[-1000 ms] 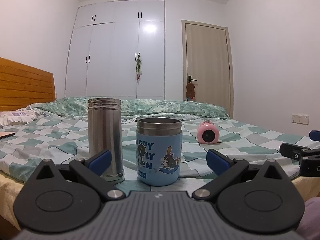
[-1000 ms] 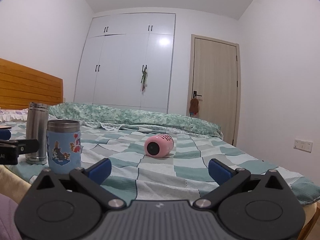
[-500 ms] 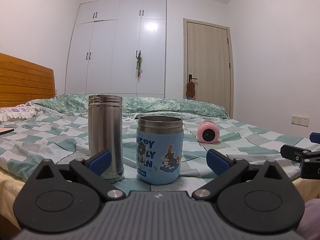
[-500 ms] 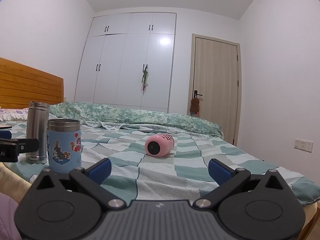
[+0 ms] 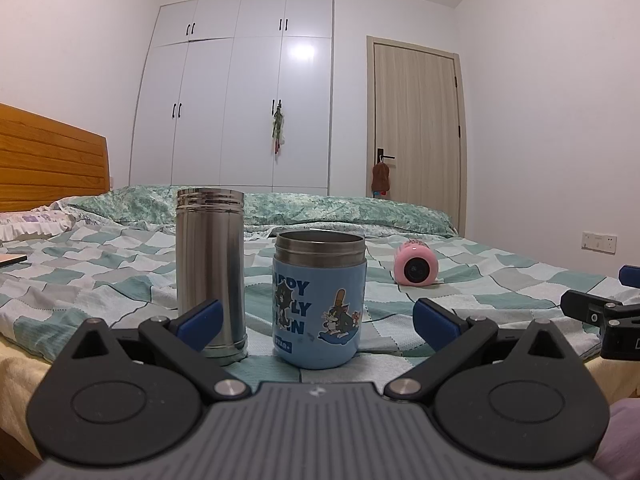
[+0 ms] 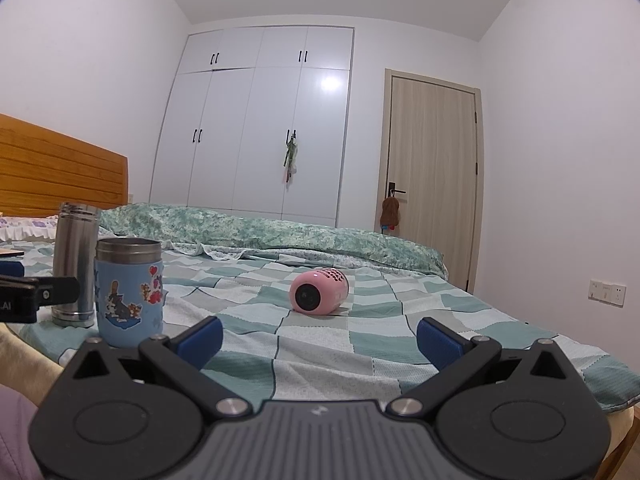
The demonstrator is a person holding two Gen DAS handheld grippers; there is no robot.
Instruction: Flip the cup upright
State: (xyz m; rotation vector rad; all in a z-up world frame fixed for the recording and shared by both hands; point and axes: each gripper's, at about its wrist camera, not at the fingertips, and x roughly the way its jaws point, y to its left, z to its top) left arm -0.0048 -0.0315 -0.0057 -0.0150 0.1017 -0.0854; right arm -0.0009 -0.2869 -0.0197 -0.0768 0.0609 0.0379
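Fingers of the right gripper stood spread wide, grasping nothing; those of the left gripper likewise parted and empty, at the lower edge of each wrist view.

Item, task's thing: pink cup, one. Lay on its side on the checked bedspread, just right of centre in the right wrist view, dark mouth turned toward the camera; in the left wrist view it sat right of centre, well apart from both grippers.

Handling, judged: small, rigid, probably light; smooth rounded wall, likely slippery and free to roll on soft bedding. Best taken across the barrel at mid-length, jaws on opposite sides, then turned so the mouth faces up. The soft, uneven cover might let it tip once stood.

Count of vessels: three.
- Pink cup, one, on its side.
- Blue cartoon-printed cup, one, upright, open steel rim, centre of the left wrist view.
- Steel flask, one, upright, just left of the blue one.

Count of grippers: two.
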